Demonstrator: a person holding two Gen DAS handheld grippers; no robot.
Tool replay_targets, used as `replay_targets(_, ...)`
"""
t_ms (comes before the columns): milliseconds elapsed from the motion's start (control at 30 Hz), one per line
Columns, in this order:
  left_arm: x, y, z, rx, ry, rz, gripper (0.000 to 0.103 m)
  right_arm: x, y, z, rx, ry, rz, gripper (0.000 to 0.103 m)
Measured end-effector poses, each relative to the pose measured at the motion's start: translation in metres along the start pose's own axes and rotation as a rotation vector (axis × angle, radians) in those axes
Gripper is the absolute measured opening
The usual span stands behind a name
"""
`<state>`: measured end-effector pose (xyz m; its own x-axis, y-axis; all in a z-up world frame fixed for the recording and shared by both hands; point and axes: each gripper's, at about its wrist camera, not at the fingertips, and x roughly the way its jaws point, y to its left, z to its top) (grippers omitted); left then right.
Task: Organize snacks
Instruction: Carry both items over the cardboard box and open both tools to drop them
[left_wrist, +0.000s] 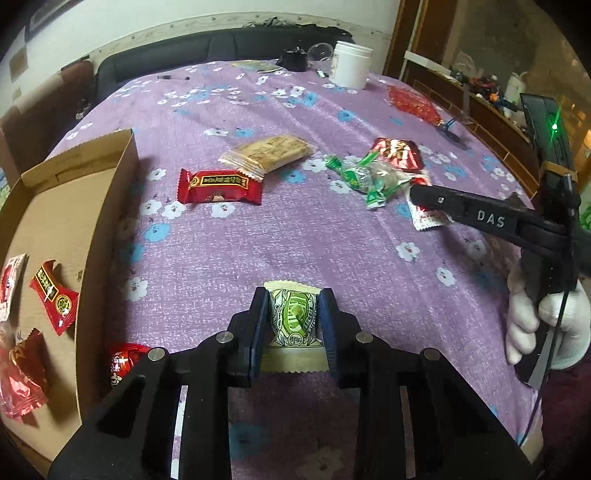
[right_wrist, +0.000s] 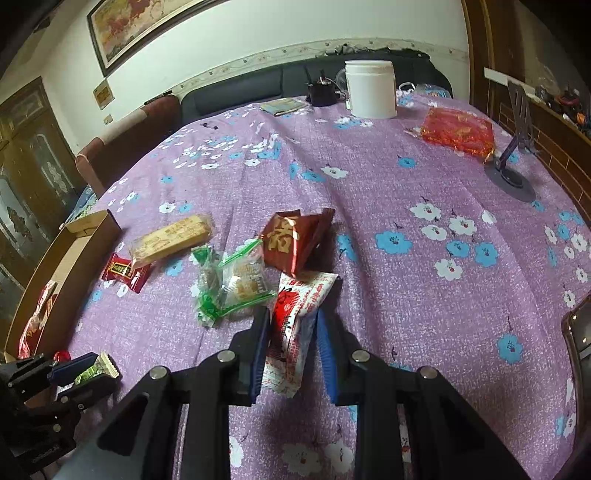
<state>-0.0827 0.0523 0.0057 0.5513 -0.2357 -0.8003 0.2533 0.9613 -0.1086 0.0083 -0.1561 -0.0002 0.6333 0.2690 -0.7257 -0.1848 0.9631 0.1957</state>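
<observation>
My left gripper (left_wrist: 293, 301) is shut on a green-and-cream snack packet (left_wrist: 293, 319) just above the purple cloth; it also shows in the right wrist view (right_wrist: 96, 370). My right gripper (right_wrist: 291, 317) is shut on a red-and-white snack packet (right_wrist: 295, 317), seen from the left wrist view (left_wrist: 424, 218). A cardboard box (left_wrist: 107, 206) at the left holds several red packets (left_wrist: 53, 295). On the cloth lie a red bar (left_wrist: 219, 186), a tan bar (left_wrist: 267, 151), green-trimmed clear packets (left_wrist: 364, 177) and a dark red foil packet (left_wrist: 397, 153).
A white tub (right_wrist: 371, 88), a black item (right_wrist: 323, 92) and a flat booklet (right_wrist: 282, 106) stand at the table's far edge. A red glitter pouch (right_wrist: 458, 134) and a grey phone stand (right_wrist: 511, 173) are at the far right. A red candy (left_wrist: 123, 360) lies by the box.
</observation>
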Motion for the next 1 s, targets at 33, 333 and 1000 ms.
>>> replay_targets(33, -0.002, 0.0, 0.0, -0.003, -0.007, -0.008, 0.027, -0.002, 0.003, -0.001, -0.013, -0.007, 0.004, 0.024)
replay_targets(333, -0.058, 0.049, -0.003, -0.145, -0.12, -0.118, 0.027, -0.044, 0.035, -0.02, -0.057, -0.072, 0.058, 0.024)
replay_targets(1000, -0.081, 0.236, 0.016, -0.476, -0.122, -0.013, 0.027, -0.001, 0.224, 0.025, -0.277, 0.061, 0.314, 0.024)
